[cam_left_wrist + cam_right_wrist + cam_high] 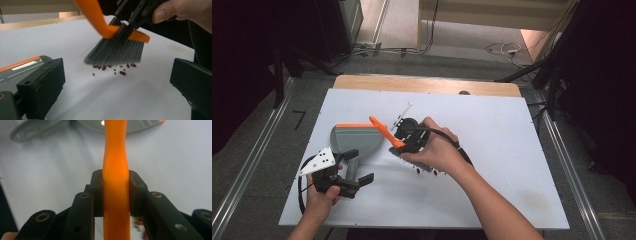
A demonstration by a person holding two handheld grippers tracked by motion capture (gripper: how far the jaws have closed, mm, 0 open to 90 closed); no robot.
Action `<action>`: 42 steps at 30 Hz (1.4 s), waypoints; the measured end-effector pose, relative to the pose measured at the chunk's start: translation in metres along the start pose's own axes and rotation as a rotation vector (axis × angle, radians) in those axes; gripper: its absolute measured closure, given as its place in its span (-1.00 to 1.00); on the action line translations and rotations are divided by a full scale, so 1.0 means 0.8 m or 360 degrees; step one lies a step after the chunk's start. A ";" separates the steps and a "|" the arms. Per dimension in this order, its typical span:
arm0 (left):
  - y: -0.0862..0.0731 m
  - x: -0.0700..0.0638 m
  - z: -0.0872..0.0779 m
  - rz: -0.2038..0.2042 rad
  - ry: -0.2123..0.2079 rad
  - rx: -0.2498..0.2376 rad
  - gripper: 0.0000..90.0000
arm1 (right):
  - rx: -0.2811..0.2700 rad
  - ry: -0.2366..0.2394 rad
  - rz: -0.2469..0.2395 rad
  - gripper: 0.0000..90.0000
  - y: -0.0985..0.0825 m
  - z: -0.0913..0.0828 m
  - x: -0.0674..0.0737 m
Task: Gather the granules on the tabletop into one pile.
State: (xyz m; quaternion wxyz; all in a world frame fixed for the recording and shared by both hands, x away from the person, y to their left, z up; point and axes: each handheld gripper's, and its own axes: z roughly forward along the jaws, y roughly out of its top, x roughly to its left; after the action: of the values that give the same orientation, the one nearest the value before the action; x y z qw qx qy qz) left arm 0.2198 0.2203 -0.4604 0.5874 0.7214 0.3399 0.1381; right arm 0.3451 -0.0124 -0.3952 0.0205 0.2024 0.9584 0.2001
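Note:
A small brush (115, 50) with an orange handle (116, 170) and grey bristles hangs tilted just above the white tabletop (492, 135). My right gripper (404, 142) is shut on that handle, its pads (98, 192) pressing both sides. Several dark red beans (112, 67) lie scattered under and in front of the bristles. A grey dustpan (354, 137) with an orange rim lies flat to the left of the brush. My left gripper (360, 167) stands open at the near left, right beside the dustpan's near edge. Nothing lies between its jaws.
The white board rests on a wooden table (427, 84) whose far edge shows behind it. Metal rails (247, 165) run along both sides on the grey floor, and cables (504, 49) lie beyond the far edge.

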 end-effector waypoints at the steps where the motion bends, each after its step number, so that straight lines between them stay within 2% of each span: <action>1: 0.000 0.001 0.000 0.0000 0.0000 0.0000 -0.98 | 0.0022 0.0067 0.0085 0.53 0.002 0.006 -0.001; 4: -0.001 0.002 -0.001 -0.0003 -0.0001 -0.0005 -0.98 | -0.0006 0.0275 0.0287 0.53 0.002 0.024 -0.011; 5: -0.001 0.002 -0.001 -0.0003 -0.0001 -0.0008 -0.98 | -0.0004 0.0310 0.0337 0.53 0.001 0.030 -0.015; 9: 0.000 0.002 -0.001 -0.0001 -0.0004 -0.0006 -0.98 | -0.0042 0.0283 0.0502 0.53 -0.007 0.050 -0.034; 11: 0.000 0.002 -0.001 0.0000 -0.0003 0.0000 -0.98 | -0.0063 0.0231 0.0573 0.53 -0.014 0.055 -0.048; 15: 0.000 0.001 -0.001 0.0001 -0.0003 0.0003 -0.98 | -0.0082 0.0272 0.0699 0.52 -0.032 0.059 -0.073; 21: -0.001 0.000 0.000 -0.0001 -0.0002 0.0003 -0.98 | -0.0072 0.0217 0.0817 0.51 -0.055 0.054 -0.092; 29: -0.001 0.000 0.001 0.0000 -0.0004 0.0008 -0.98 | -0.0098 0.0151 0.0886 0.50 -0.085 0.041 -0.113; 35: -0.001 -0.001 0.002 0.0003 -0.0002 0.0016 -0.98 | -0.0093 0.0108 0.0955 0.49 -0.103 0.031 -0.122; 42: -0.002 -0.001 0.003 0.0003 -0.0003 0.0015 -0.98 | -0.0100 0.0073 0.0992 0.49 -0.121 0.023 -0.133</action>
State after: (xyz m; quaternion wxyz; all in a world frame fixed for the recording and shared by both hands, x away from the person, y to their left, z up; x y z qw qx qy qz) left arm 0.2202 0.2177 -0.4621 0.5842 0.7245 0.3394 0.1364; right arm 0.4079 -0.1286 -0.4545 -0.0573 0.4811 0.8438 0.2308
